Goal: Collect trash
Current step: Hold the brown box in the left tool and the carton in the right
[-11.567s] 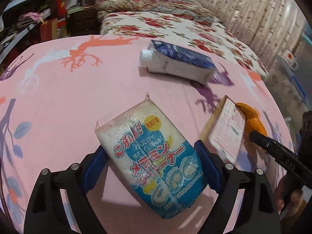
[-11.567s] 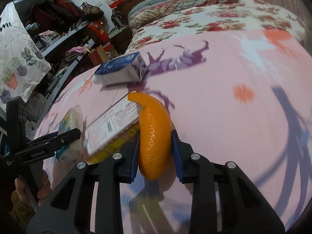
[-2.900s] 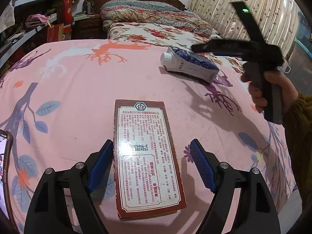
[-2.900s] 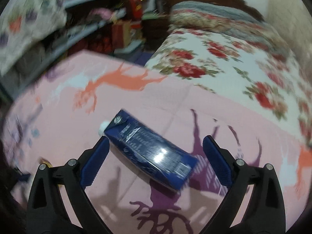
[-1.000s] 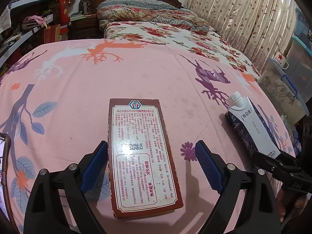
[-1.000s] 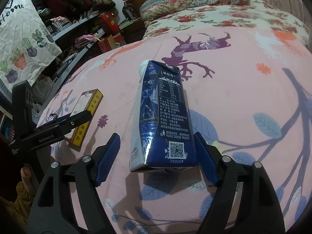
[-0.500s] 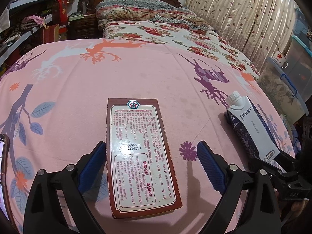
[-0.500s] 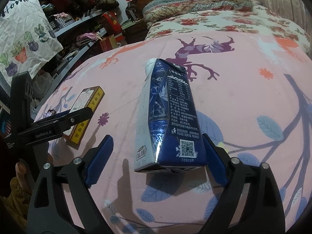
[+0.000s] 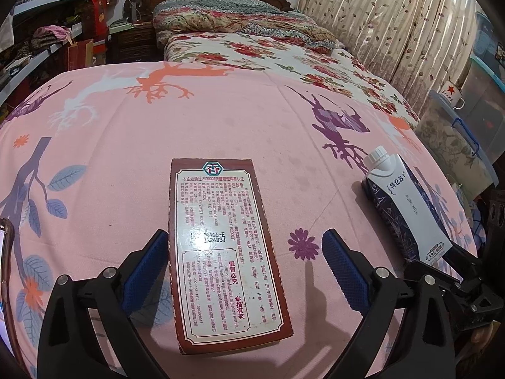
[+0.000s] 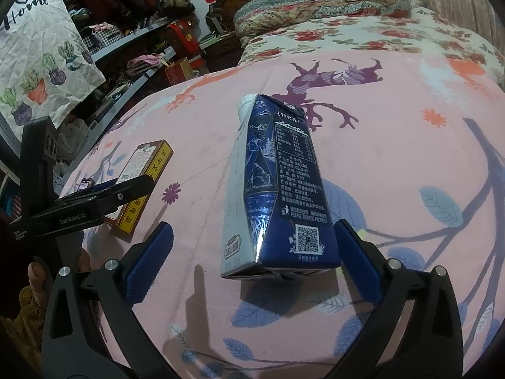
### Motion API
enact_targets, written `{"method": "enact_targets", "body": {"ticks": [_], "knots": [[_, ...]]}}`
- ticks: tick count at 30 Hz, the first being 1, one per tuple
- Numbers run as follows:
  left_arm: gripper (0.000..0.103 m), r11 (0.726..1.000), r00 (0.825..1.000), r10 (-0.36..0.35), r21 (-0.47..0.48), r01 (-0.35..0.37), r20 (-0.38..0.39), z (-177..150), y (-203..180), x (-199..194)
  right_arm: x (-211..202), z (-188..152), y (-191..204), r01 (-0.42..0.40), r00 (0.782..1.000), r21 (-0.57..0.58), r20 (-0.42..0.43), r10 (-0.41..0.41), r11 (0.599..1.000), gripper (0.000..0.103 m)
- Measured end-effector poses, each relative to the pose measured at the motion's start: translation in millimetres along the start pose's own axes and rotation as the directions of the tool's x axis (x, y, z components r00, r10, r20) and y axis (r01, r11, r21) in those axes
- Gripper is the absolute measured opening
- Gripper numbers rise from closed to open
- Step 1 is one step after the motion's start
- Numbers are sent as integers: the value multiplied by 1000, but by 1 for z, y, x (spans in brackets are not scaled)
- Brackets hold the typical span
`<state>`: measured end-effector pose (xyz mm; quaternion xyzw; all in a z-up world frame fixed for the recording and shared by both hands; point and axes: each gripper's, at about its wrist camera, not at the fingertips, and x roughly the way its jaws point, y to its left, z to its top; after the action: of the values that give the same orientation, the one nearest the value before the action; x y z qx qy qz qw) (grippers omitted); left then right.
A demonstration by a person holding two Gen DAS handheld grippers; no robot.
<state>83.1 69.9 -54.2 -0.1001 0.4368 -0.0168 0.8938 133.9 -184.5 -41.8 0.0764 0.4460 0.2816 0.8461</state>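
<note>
Milk carton (image 10: 277,189): dark blue with a white side panel and a white screw cap, lying on its side on the pink tabletop (image 10: 394,145), cap end pointing away from the right gripper (image 10: 252,252), base end between its blue fingers (image 10: 148,259). Printed on the upward face: a white nutrition table, lines of Chinese text, "PLEASE DISPOSE PROPERLY" beside a bin symbol, and a QR code near the base. Seen from the left wrist camera as white-fronted (image 9: 407,208), marked with Chinese characters and "PURE MILK", with a small label near the base too small to read with confidence.

Flat brown-bordered box (image 9: 224,246) lying face up on the same tabletop, well to the left of the carton, its near half between the fingers (image 9: 344,271) of the left gripper (image 9: 244,268). White label crowded with Chinese print, a teal hexagonal mark at the top, "ISO9001" in the heading line, a stamped code partly lost in glare, red characters lower down. Yellow side panel with dark characters showing from the right wrist camera (image 10: 148,173).

Both pairs of fingers spread wide, just having been opening: right pads clear of the carton, left pads clear on the right side, just beside the box edge on the left. "GenRobot.AI" legible on the left gripper's arm.
</note>
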Motion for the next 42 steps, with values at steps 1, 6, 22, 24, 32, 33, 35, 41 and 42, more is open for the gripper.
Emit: {"method": "enact_targets", "body": {"ticks": [1, 6, 22, 24, 32, 33, 35, 41, 42], "knots": [[93, 1000, 1000, 0, 0, 0, 0, 0, -1, 0, 0, 0, -1, -5, 1000, 4, 2, 5, 1000, 100], [94, 1000, 1000, 0, -1, 0, 0, 0, 0, 0, -2, 0, -6, -31, 999, 28, 11, 31, 999, 100], [94, 1000, 1000, 0, -3, 0, 1, 0, -1, 0, -4, 0, -9, -59, 998, 46, 21, 59, 997, 100], [94, 1000, 1000, 2, -3, -2, 0, 0, 0, 0, -4, 0, -10, -68, 997, 52, 24, 67, 996, 100], [94, 1000, 1000, 1, -3, -1, 0, -1, -1, 0, -4, 0, -14, -78, 997, 58, 27, 77, 995, 100], [94, 1000, 1000, 1, -2, -1, 0, -1, -1, 0, -4, 0, -14, -80, 997, 59, 28, 78, 995, 100], [94, 1000, 1000, 2, -2, -2, 0, -1, -2, 0, -4, 0, -14, -82, 996, 61, 28, 81, 995, 100], [94, 1000, 1000, 2, -2, -2, 0, -1, -1, 0, -4, 0, -14, -82, 996, 60, 28, 80, 995, 100], [94, 1000, 1000, 2, -3, -2, 0, -1, -1, 0, -4, 0, -14, -82, 996, 60, 28, 80, 995, 100]]}}
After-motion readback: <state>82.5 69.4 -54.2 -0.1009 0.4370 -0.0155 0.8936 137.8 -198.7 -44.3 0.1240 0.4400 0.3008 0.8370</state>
